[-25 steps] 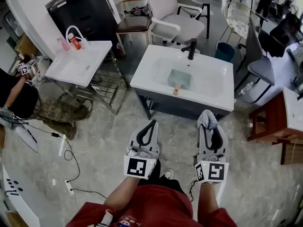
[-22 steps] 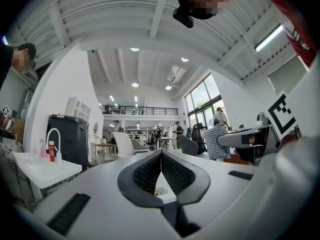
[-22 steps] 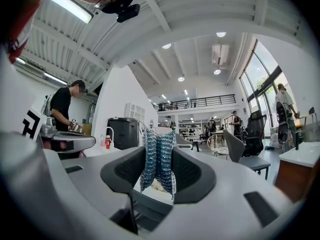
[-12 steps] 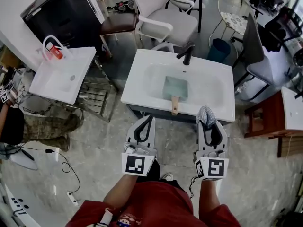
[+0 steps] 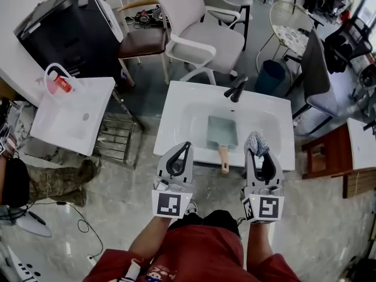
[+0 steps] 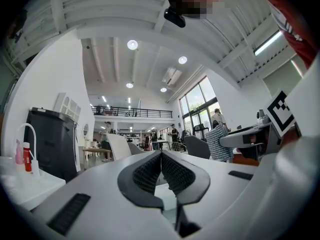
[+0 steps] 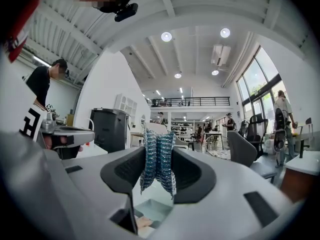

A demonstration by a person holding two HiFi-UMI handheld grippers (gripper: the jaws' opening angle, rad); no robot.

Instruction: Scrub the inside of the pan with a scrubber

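1. Your right hand-held gripper (image 5: pixel 258 155) is clamped on a blue-grey mesh scrubber (image 5: pixel 256 140). The right gripper view shows the jaws pressing it from both sides. Its free end sticks out past the jaw tips, so it would likely meet the pan first.
2. Your left hand-held gripper (image 5: pixel 186 148) is closed on nothing, and its ribbed pads touch each other in the left gripper view. It looks free to steady the pan, but it would have to open first.
3. The pan (image 5: pixel 222 131) is pale green and rectangular, and it lies flat in the bowl of a white sink (image 5: pixel 176 109). Its wooden handle (image 5: pixel 224 157) points toward you and reaches the near rim. Neither gripper touches the pan; both are on your side of it, so scrubbing seems not yet begun.
4. A black tap (image 5: pixel 236 87) stands at the far rim, just behind the pan. The bowl leaves open room to the pan's left and right, and less at its far end.
5. Around the sink the floor is open. A second sink (image 5: pixel 73 113) stands well apart on the left, a white chair (image 5: pixel 200 37) is beyond the tap, and a blue bin (image 5: pixel 271 75) is at the far right.
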